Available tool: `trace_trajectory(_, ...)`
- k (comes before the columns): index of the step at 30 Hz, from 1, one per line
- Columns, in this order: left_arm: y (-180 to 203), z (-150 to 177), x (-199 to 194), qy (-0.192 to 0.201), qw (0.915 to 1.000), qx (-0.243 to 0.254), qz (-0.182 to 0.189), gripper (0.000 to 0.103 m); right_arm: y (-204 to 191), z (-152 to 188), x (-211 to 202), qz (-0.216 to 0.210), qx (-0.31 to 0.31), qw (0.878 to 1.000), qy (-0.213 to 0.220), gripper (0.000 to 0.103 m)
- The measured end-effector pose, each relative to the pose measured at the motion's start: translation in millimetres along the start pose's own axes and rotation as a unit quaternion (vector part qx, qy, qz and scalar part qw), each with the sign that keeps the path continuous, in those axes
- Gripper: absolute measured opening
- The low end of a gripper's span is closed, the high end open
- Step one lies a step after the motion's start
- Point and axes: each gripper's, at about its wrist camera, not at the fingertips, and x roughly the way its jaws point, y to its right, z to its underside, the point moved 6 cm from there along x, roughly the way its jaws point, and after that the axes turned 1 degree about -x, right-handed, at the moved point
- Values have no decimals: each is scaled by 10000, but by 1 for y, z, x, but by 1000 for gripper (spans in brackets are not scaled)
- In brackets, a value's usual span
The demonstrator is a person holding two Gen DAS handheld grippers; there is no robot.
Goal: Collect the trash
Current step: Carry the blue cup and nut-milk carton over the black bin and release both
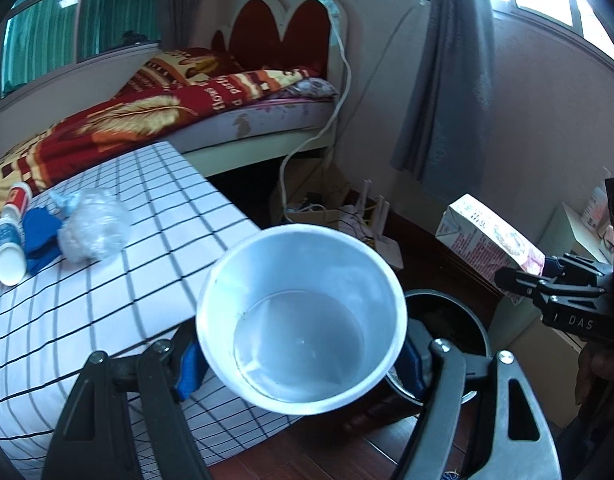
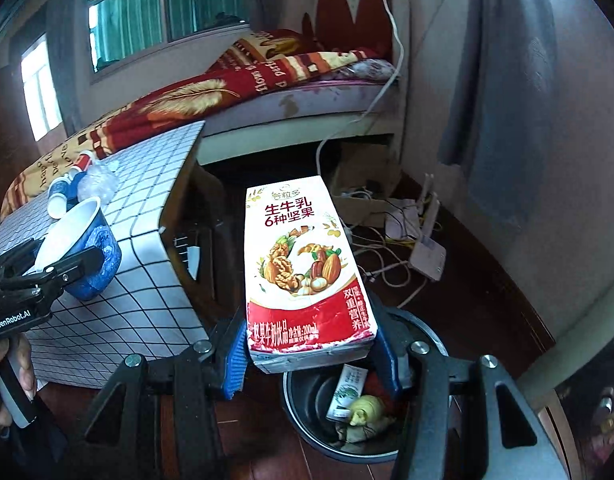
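Note:
My left gripper (image 1: 299,364) is shut on a paper cup (image 1: 303,320), white inside and blue outside, held beside the table edge just left of a black trash bin (image 1: 459,320). The cup also shows in the right wrist view (image 2: 77,240). My right gripper (image 2: 311,356) is shut on a red and white milk carton (image 2: 303,264), held over the bin (image 2: 347,432), which holds some trash. The carton also shows in the left wrist view (image 1: 491,240). On the checked table (image 1: 147,240) lie two small bottles (image 1: 7,240), a blue scrap (image 1: 41,240) and a crumpled clear plastic bag (image 1: 93,232).
A bed (image 1: 167,112) with a red blanket stands behind the table. Cables and a white router (image 2: 427,252) lie on the wooden floor by the wall. A grey curtain (image 1: 447,80) hangs at the right. A white cord (image 1: 331,120) hangs from the headboard.

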Motion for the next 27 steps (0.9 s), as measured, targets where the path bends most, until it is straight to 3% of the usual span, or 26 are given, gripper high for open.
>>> trace_trajectory(13,85,16,44,-419,9947,500,792,77,79,59,0,502,402,9971,-415,55)
trace_trajectory(20,130,33,80,-822,9849,796,1302,77,104,91,11,515,457,9945,-794,55)
trace_trajectory(27,154,52,114,-1268,9765,1014,1415,77,114,115,43,391,306,9916,-1190,55)
